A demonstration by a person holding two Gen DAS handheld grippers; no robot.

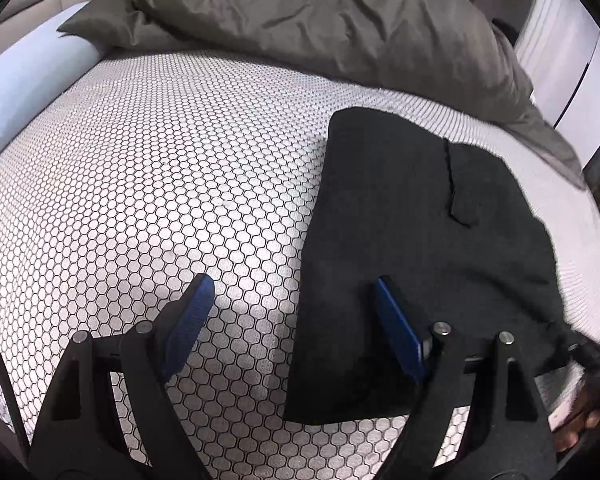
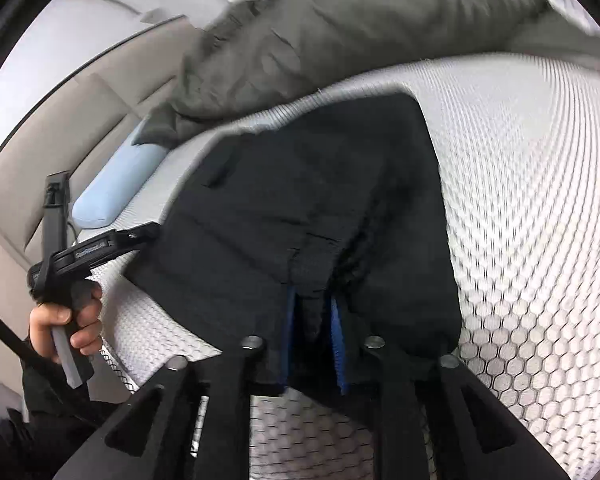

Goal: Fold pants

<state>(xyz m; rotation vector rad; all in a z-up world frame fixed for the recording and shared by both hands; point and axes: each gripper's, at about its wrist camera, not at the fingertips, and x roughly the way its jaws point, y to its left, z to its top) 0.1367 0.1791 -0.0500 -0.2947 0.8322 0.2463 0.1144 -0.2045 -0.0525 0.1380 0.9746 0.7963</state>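
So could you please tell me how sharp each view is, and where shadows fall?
Left wrist view: sharp, apart from fisheye bending; the left gripper casts shadow on the honeycomb mattress cover. Right wrist view: motion-blurred across the grey duvet; the black pants show little detail.

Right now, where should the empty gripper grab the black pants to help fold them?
Probably the near corner of the black pants. It lies flat beside the open left gripper, so come in low from the hexagon sheet side. The right gripper is shut on another bunched edge.
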